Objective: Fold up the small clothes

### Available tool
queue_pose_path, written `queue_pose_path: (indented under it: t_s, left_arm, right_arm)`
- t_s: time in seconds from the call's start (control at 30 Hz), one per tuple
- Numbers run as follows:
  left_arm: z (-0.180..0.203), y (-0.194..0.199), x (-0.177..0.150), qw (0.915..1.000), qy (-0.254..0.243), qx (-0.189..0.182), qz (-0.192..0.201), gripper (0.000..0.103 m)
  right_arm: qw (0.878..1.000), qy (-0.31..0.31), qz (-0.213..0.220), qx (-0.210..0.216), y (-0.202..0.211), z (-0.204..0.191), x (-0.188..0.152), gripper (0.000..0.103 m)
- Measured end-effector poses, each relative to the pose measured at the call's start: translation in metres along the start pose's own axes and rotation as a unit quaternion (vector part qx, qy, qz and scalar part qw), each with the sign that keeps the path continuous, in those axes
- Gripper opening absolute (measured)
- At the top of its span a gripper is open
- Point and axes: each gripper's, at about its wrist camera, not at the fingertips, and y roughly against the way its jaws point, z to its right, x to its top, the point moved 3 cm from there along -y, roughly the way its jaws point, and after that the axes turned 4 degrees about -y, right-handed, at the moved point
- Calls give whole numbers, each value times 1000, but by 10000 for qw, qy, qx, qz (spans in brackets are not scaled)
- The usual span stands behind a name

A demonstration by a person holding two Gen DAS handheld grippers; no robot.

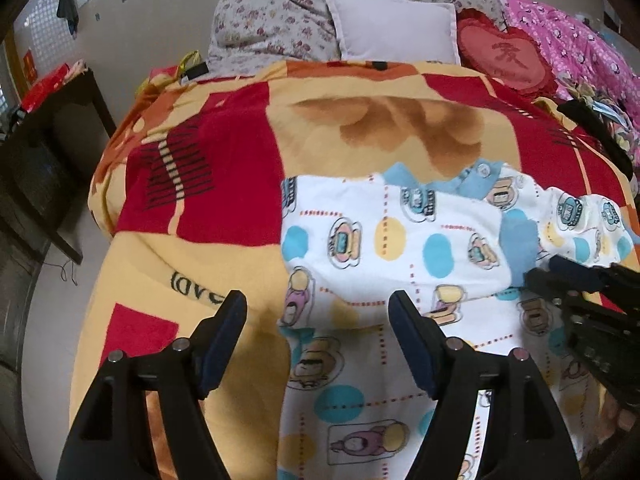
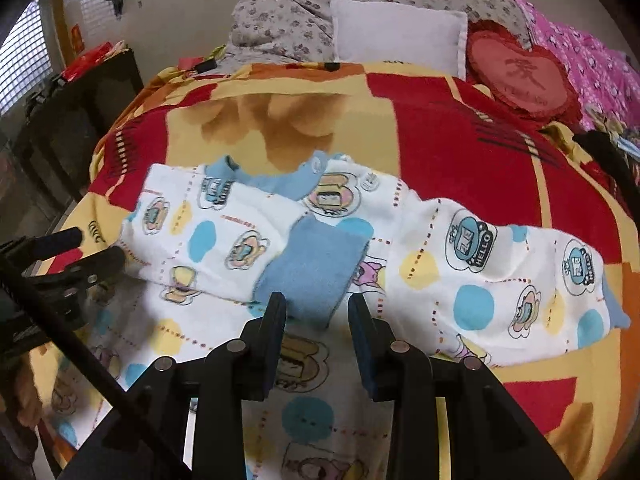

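Observation:
A small white child's top (image 1: 380, 240) (image 2: 224, 240) with cartoon prints, blue dots and blue collar lies on the red and yellow blanket (image 1: 208, 184) (image 2: 460, 140). Its left sleeve is folded across the chest, blue cuff (image 2: 312, 264) near the middle; the other sleeve (image 2: 500, 272) lies out to the right. My left gripper (image 1: 318, 312) is open, empty, over the top's left edge; it also shows in the right wrist view (image 2: 92, 248). My right gripper (image 2: 316, 308) is open, empty, just short of the blue cuff; it also shows in the left wrist view (image 1: 540, 276).
At the bed's far end lie a floral quilt (image 1: 280, 12), a white pillow (image 1: 396, 28), a red heart cushion (image 1: 504, 56) and pink bedding (image 1: 580, 40). A dark table (image 1: 44, 140) stands left of the bed. Dark items (image 1: 592, 128) lie at the right edge.

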Motion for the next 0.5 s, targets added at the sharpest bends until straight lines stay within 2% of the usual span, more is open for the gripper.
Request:
queue_pose_path:
  t_s: [0.07,0.17,0.3,0.4,0.5]
  left_arm:
    - [4,2,1,10000,9,-15,10,73]
    - [13,6,3,10000,-41,-58,41,73]
    - [27,7,6,9999,-122,-75,79,73]
    - [38,7,7,9997,-160,-130,93,73]
    - [48,5,9,9996,-210,-153,78,73]
  right_arm:
    - [9998,-56,-209,44,-10,4,-1,35]
    - [9997,-156,-107,145,1,9,-3,35]
    - [9993,-299,78,193,26,27,-10,44]
    - [9991,-380,145,68,39,44,-17,51]
    - [9979,-608,200,-17,49,66,-24,52]
